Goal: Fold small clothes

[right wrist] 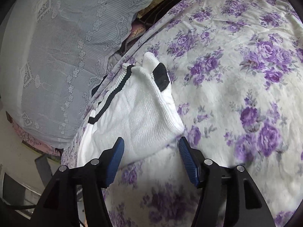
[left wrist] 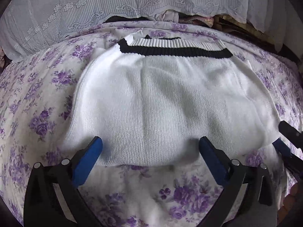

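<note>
A white knit sweater (left wrist: 161,104) lies folded on the floral bedsheet (left wrist: 37,113), its black band and ribbed hem at the far end. My left gripper (left wrist: 150,143) stands open and wide over the sweater's near edge, a blue pad on either side, neither pressing on the cloth. In the right wrist view the sweater (right wrist: 136,117) runs away to the upper left, with a black-tipped sleeve end sticking up at the far side. My right gripper (right wrist: 151,141) is open around the sweater's near corner, pads apart from the fabric. Its fingers (left wrist: 282,147) show at the right edge of the left wrist view.
A pale blue lace cloth (left wrist: 94,9) covers a pile behind the bed, with bundled fabrics (left wrist: 189,19) under its hem. The purple floral sheet (right wrist: 236,75) spreads wide to the right of the sweater. The bed's edge and floor (right wrist: 22,160) lie at the left.
</note>
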`<state>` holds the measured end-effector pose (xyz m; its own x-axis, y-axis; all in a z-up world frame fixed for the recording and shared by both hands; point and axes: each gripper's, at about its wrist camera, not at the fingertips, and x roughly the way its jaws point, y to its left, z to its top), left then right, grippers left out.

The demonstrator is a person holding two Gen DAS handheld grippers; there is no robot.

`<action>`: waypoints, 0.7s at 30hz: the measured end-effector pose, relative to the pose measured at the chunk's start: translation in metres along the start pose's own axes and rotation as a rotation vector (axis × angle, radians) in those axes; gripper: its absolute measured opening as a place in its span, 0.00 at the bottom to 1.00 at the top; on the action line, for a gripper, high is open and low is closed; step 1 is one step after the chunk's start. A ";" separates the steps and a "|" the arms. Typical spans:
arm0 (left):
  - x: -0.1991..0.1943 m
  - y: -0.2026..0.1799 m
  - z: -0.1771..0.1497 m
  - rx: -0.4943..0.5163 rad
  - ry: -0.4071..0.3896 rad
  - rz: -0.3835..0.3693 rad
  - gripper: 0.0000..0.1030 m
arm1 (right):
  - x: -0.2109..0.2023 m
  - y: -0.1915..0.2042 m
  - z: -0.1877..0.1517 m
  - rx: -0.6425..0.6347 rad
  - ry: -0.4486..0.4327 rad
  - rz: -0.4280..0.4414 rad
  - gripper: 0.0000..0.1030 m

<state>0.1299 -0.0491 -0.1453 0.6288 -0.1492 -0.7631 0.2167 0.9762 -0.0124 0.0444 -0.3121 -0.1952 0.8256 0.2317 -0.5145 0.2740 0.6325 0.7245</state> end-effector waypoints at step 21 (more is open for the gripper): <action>0.011 0.014 0.012 -0.032 -0.006 0.024 0.96 | 0.040 0.010 0.019 0.021 -0.032 0.010 0.36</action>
<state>0.1485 -0.0394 -0.1459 0.6377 -0.1265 -0.7598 0.1778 0.9840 -0.0145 0.0892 -0.3107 -0.1995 0.8437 0.2141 -0.4923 0.2753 0.6147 0.7392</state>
